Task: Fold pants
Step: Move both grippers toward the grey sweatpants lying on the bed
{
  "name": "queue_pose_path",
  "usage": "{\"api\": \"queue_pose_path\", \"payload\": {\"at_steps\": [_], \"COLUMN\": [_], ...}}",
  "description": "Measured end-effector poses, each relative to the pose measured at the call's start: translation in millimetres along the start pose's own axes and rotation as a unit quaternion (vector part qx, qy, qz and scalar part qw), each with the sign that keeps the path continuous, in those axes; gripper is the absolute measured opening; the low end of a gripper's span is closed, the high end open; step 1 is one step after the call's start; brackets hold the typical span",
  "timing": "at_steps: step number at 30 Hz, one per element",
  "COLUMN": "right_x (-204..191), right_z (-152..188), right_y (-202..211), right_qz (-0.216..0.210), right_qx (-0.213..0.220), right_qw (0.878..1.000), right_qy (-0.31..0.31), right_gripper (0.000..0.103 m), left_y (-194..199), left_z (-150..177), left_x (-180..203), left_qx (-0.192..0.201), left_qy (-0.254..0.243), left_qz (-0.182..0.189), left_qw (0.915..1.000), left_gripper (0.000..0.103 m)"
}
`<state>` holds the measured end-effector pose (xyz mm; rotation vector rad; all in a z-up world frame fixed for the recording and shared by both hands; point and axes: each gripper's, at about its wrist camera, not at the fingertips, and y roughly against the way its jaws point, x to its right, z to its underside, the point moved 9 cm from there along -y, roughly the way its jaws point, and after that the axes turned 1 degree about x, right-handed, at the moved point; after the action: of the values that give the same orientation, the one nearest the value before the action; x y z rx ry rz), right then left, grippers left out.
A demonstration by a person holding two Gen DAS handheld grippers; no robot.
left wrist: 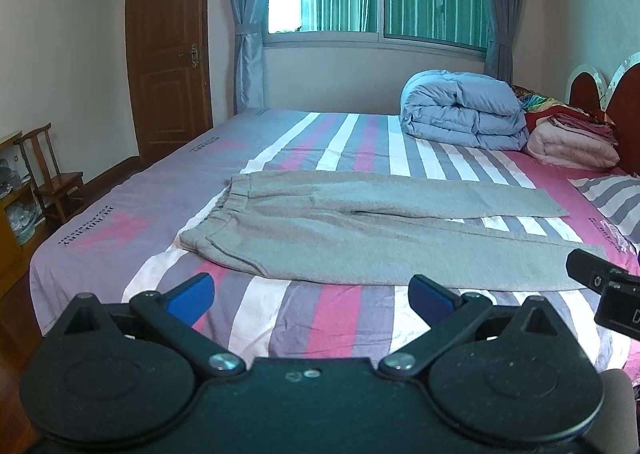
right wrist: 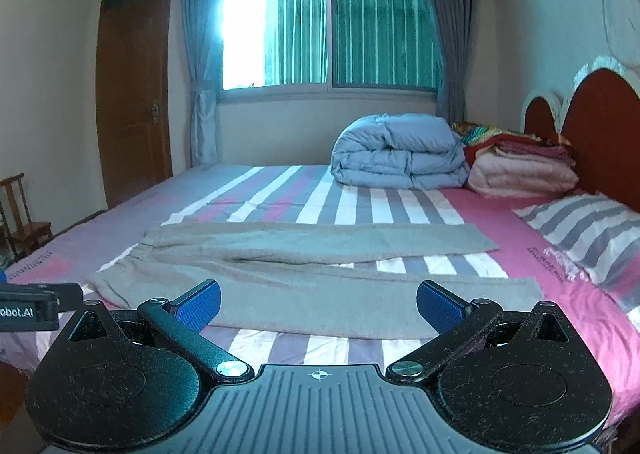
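Grey pants (left wrist: 360, 230) lie flat across the striped bed, waistband to the left, both legs stretched right and slightly apart. In the right wrist view the same pants (right wrist: 304, 274) fill the middle of the bed. My left gripper (left wrist: 312, 294) hovers open above the bed's near edge, just short of the near leg, with nothing between its blue pads. My right gripper (right wrist: 318, 304) is also open and empty, held over the near leg's front edge. Part of the right gripper's body (left wrist: 608, 286) shows at the right of the left wrist view.
The bed (left wrist: 120, 230) has a striped pink, grey and white sheet. A folded blue duvet (left wrist: 460, 114), stacked pink blankets (left wrist: 572, 142) and a striped pillow (right wrist: 588, 234) sit by the headboard (right wrist: 600, 134). A wooden chair (left wrist: 52, 174) and door (left wrist: 168, 46) stand left.
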<state>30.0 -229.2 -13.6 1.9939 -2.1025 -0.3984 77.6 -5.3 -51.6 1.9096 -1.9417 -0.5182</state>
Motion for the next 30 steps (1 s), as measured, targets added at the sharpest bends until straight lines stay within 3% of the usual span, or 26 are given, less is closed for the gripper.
{"api": "queue_pose_path", "payload": {"at_steps": [11,30], "right_x": [-1.3,14.9], "right_z": [-0.4,13.0], "right_y": [-2.3,-15.0], "right_qz": [0.001,0.012], "right_qx": [-0.001,-0.016], "right_qw": [1.0,1.0], "right_qy": [0.003,-0.013], "right_gripper": [0.103,0.103], "left_y": [-5.4,-22.2], "left_z": [1.9,11.4], "left_x": [6.4,7.8], "left_qx": [0.014,-0.022], "left_qy": [0.012,0.004], "left_qz": [0.016,0.014], "left_qw": [0.9997,0.9997], "left_gripper": [0.097,0.097]}}
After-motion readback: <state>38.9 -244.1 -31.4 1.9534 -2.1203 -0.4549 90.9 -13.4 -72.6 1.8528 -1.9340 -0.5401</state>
